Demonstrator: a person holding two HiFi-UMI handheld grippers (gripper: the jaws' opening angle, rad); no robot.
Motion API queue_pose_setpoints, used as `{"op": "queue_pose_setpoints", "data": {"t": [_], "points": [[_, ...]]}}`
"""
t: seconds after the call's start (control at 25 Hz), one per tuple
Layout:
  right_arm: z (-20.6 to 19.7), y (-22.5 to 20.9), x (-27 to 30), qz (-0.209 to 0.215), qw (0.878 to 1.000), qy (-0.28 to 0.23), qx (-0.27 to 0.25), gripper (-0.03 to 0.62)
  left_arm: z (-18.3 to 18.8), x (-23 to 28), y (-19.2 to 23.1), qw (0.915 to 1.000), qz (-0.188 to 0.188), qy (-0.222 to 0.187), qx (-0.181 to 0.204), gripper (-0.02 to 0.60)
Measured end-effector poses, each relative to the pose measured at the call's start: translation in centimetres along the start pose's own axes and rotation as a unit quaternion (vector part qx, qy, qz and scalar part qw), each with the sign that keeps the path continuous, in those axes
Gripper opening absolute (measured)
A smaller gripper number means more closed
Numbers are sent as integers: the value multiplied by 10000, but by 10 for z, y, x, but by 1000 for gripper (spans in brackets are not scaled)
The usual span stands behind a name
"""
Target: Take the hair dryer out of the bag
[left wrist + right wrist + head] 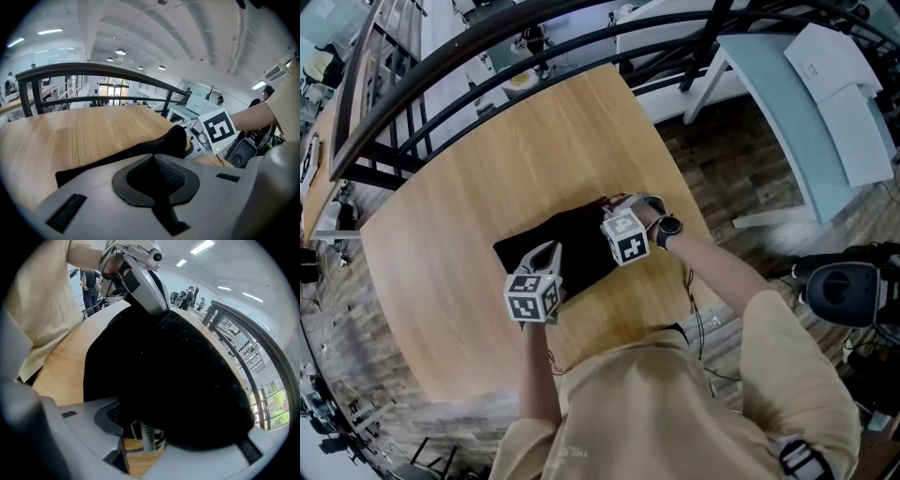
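Note:
A black fabric bag (553,246) lies on the round wooden table (469,216). My left gripper (546,253) is at the bag's near left end, and in the left gripper view it (154,157) is shut with black cloth pinched between its pads. My right gripper (611,206) is at the bag's right end. In the right gripper view it (178,437) stands open, with the bulging bag (173,362) filling the space between its wide jaws. The left gripper (157,308) bites the bag's far end there. No hair dryer shows in any view.
The table's near edge runs just below the grippers. A black metal railing (487,56) curves past the far side. A pale blue table (797,103) with white papers and a black seat (848,291) stand on the floor at the right.

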State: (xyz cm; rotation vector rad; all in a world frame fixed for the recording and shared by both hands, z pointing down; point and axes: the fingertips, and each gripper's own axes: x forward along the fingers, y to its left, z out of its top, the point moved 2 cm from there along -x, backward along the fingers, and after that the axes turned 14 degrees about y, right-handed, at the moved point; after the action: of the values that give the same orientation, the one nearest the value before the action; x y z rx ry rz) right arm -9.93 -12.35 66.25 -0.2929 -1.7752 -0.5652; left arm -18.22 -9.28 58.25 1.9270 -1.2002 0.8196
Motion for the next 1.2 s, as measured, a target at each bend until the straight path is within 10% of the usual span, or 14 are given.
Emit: {"op": "queue_pose_setpoints", "data": {"t": [0.68, 1.2], "points": [[-29, 12, -53, -595, 9963, -613, -35, 176, 4, 12, -5, 9953, -681, -206, -658, 18], [-54, 35, -71, 405, 9952, -894, 10, 175, -4, 10, -35, 9888, -1440, 73, -394, 18]]}}
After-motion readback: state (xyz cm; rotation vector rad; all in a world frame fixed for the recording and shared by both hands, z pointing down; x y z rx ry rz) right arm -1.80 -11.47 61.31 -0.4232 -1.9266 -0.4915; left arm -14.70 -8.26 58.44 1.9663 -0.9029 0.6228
